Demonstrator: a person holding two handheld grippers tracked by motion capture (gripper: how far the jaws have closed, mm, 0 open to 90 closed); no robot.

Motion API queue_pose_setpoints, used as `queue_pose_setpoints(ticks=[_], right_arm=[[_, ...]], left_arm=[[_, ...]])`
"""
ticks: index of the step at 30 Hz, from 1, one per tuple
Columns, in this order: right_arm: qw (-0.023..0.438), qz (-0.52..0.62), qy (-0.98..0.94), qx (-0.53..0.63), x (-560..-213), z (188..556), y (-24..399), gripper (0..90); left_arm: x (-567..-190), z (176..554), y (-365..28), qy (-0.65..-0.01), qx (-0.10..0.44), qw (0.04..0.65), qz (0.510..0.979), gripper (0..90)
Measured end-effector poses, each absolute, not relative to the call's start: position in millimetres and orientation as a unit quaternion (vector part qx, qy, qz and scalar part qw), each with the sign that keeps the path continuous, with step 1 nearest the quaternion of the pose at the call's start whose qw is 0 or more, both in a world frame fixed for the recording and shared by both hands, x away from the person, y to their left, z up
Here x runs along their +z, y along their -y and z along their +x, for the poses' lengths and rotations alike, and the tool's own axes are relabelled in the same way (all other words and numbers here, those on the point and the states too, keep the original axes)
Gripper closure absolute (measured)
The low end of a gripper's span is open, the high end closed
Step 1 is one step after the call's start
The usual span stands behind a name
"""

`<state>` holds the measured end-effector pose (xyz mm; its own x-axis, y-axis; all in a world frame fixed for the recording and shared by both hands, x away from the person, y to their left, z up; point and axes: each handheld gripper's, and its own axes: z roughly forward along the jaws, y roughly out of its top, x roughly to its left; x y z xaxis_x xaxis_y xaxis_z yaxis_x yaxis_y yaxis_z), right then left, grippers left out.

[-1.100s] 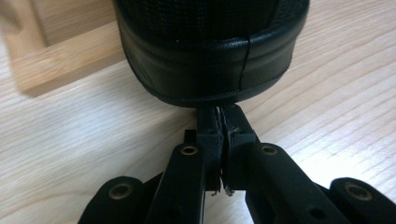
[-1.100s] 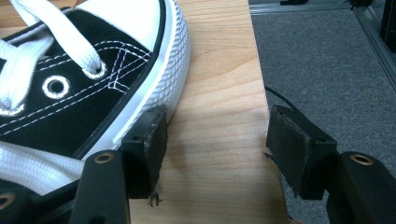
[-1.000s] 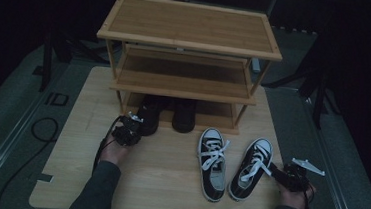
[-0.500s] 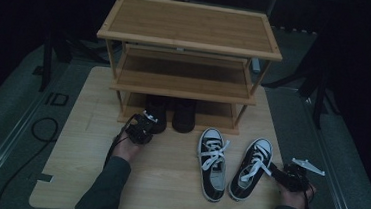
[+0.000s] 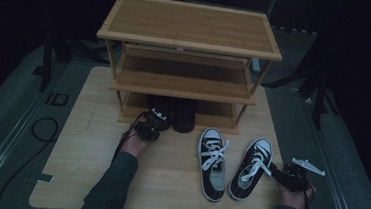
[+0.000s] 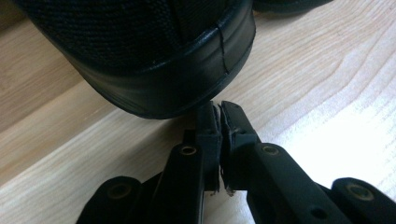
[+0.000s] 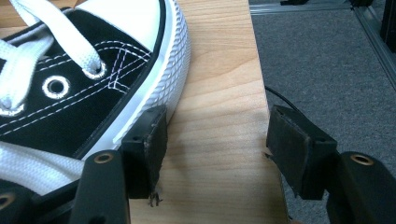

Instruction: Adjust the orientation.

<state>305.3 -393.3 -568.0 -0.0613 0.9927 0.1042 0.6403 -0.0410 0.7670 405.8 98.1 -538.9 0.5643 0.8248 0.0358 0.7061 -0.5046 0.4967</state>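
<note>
Wooden tabletop (image 5: 92, 177) carried a black shoe (image 6: 154, 56) at the rack's bottom shelf (image 5: 217, 121), where the left gripper (image 6: 219, 109), jaws closed and empty, pressed its heel and might skew it; the right gripper (image 7: 217, 140) gaped beside a sneaker (image 7: 70, 79).

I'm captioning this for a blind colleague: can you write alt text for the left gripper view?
The left gripper, jaws shut with nothing between them, sits with its tips against the rubber edge of a black shoe. Both rest on a pale wooden table.
</note>
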Motion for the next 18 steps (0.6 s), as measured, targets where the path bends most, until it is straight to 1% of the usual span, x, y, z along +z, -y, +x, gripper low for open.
queue_pose_setpoints(ticks=[6,9,12,18], right_arm=[[0.257,0.635,-0.643,0.343,-568.1,305.3,393.3,38.1],[0.257,0.635,-0.643,0.343,-568.1,305.3,393.3,38.2],[0.257,0.635,-0.643,0.343,-568.1,305.3,393.3,38.2],[0.258,0.635,-0.643,0.342,-568.1,305.2,393.1,38.2]], left_arm=[[-539.9,408.2,-99.3,-0.451,0.131,0.228,0.853,84.8],[-539.9,405.6,-99.0,-0.442,0.132,0.231,0.857,78.6],[-537.5,400.1,-101.5,-0.439,0.132,0.244,0.854,74.5],[-536.8,381.6,-114.5,-0.435,0.133,0.27,0.849,64.4]])
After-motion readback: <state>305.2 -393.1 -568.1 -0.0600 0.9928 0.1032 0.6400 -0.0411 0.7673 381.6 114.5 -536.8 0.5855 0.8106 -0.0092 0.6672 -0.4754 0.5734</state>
